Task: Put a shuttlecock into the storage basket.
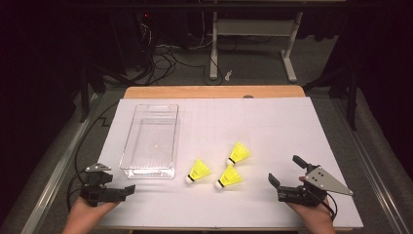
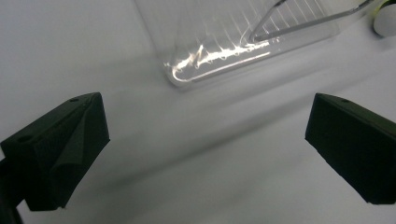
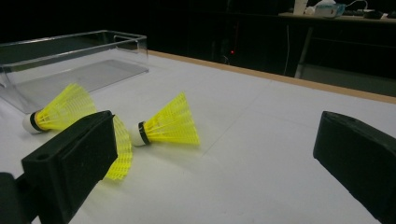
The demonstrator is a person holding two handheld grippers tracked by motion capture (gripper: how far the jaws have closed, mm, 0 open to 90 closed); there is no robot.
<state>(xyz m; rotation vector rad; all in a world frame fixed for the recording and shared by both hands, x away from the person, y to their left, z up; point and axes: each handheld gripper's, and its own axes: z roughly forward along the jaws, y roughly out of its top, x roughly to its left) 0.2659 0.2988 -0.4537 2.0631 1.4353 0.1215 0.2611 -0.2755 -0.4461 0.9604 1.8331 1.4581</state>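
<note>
Right gripper point(image 1: 284, 171) spread near the counter's front edge — close on the nearest shuttlecock point(image 1: 229, 178) by its cork; left gripper point(image 1: 130, 189) spread.

My table point(image 1: 272, 122) carries a white sheet that covers nearly all of it; a strip of bare wood shows along its 12 o'clock edge. A clear plastic bin point(image 1: 150, 141) stands on the sheet toward 10 o'clock, its long side running toward 12. Three yellow shuttlecocks lie on their sides near the centre: one point(image 1: 198, 171) just beside the bin's near corner, another point(image 1: 229, 177) at its 3 o'clock, and the third point(image 1: 238, 153) toward 12 of that one.
</note>
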